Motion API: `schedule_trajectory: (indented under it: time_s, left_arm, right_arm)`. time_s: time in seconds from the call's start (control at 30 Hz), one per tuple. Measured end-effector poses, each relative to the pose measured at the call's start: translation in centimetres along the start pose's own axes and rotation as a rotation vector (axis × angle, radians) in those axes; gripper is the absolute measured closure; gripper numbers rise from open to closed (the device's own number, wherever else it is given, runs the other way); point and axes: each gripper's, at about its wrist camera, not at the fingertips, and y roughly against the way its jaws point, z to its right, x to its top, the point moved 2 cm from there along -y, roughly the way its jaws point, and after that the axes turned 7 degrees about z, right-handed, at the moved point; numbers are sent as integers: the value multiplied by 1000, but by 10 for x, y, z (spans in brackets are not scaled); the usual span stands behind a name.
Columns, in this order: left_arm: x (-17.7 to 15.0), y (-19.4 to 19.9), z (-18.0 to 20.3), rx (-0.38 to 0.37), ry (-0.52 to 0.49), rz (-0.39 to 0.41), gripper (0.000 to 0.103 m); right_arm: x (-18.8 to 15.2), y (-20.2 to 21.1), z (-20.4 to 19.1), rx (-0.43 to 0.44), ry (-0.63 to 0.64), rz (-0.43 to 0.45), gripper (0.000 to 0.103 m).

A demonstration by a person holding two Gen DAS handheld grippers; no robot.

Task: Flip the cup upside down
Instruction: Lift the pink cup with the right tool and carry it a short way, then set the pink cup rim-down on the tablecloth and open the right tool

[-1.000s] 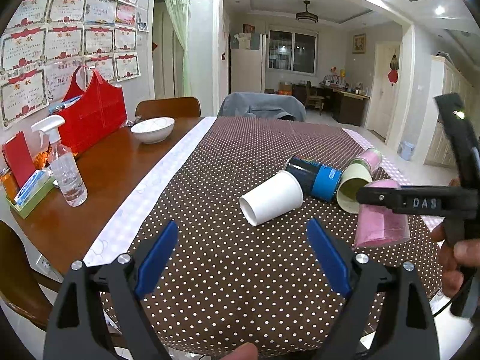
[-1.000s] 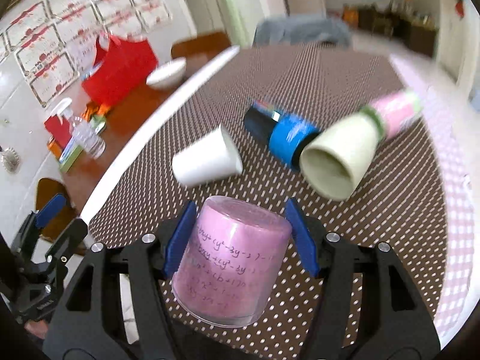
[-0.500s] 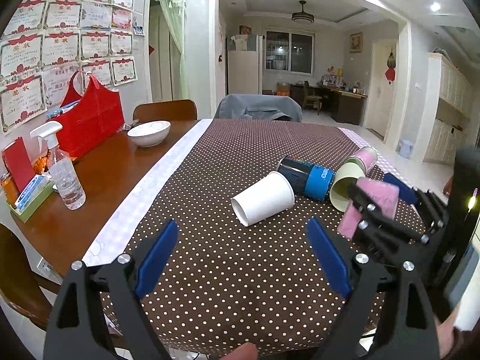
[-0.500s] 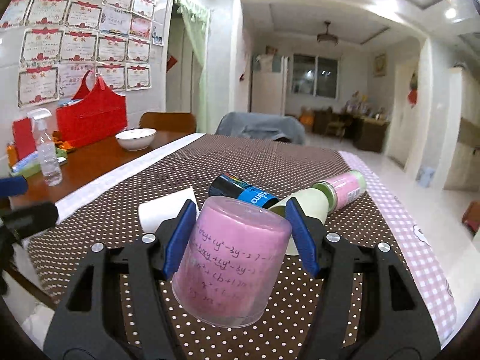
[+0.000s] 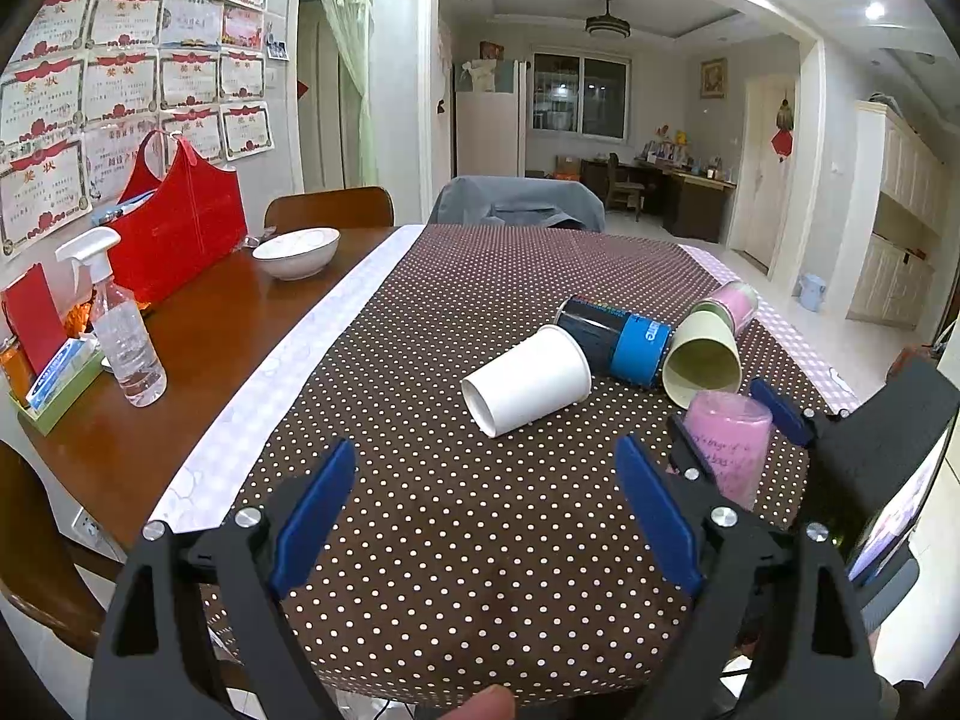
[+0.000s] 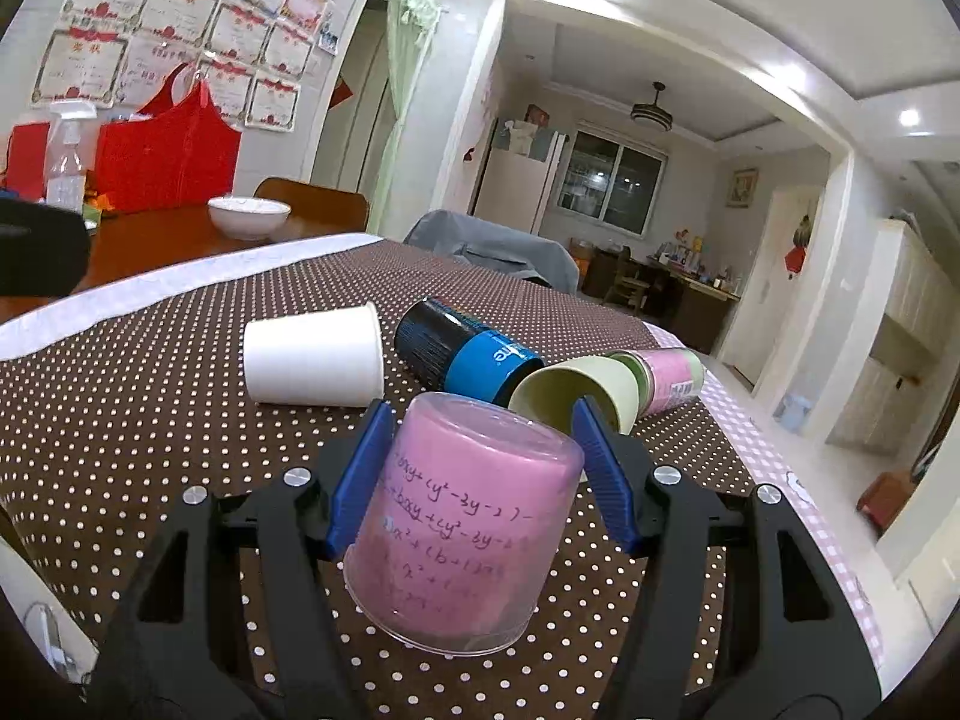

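Cup [image 6: 462,522] of translucent pink plastic, handwritten algebra across its side, sits clamped between the blue pads [image 6: 360,480] of the right gripper [image 6: 480,474], mouth down and base up, low over the dotted tablecloth [image 6: 120,408] near the table's front edge. Setting it down well likely means levelling the slightly tilted rim before letting go. The left gripper [image 5: 486,516] hangs empty, fingers apart. Behind lie a white paper cup [image 6: 315,354], a blue-banded can [image 6: 468,354] and a pale green cup [image 6: 570,390], all on their sides.

four cups [image 5: 528,381], two cans [image 5: 612,339], one bowl [image 5: 296,252], one spray bottle [image 5: 120,330]
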Motion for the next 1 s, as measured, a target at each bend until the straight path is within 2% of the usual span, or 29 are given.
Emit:
schedule_trajectory:
  time_s: [0.27,0.4,0.47,0.6,1.0]
  left_arm:
    - [0,0,-1,0,-1,1,16]
    - [0,0,-1,1,-1,2,16]
    - [0,1,0,2,-2,3,16]
    - [2,4,0,2,0,10,16]
    - [15,23,9,-3,-13,60,16]
  right_arm:
    - [-5,2,-6,13,25,-28,39]
    - [-4,8,-6,35,17,-12,13]
    - [-4,10,-5,49,7,-9,10]
    - [-1,14,0,74,-36,-6,7]
    - [15,23,29,101,-179,-5,6]
